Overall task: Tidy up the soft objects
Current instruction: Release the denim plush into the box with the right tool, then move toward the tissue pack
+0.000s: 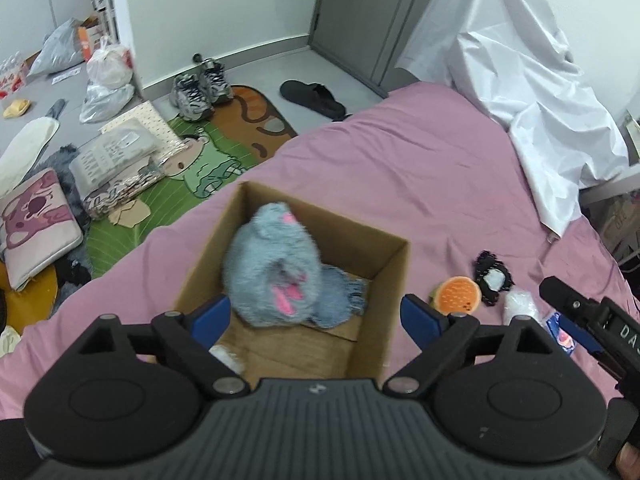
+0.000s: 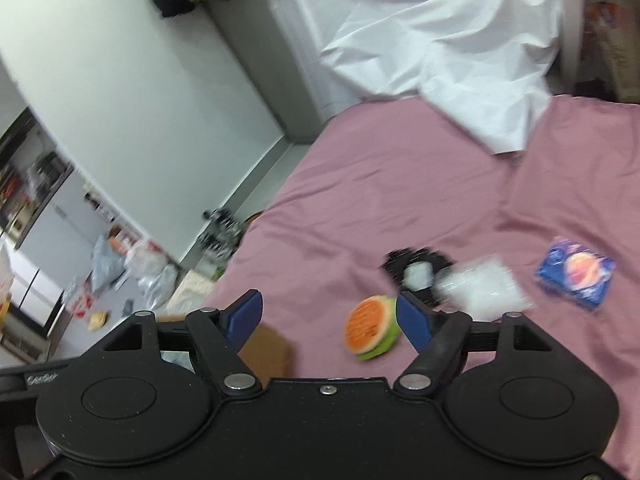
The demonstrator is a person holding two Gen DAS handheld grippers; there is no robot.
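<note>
plush toy (image 1: 272, 268): grey-blue, pink marks | cardboard box (image 1: 384, 280): brown | bedsheet (image 1: 400, 168): pink

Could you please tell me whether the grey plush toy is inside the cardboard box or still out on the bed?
Inside. In the left wrist view the grey plush toy sits within the walls of the open cardboard box, free of the left gripper.

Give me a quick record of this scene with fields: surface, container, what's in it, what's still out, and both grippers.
surface: pink bedsheet
container: cardboard box, open top
in box: grey plush toy on a blue-grey knit
still out: burger plush, black-and-white item, clear packet, blue pack
left gripper: open, above box, empty
right gripper: open, empty, beside burger plush
</note>
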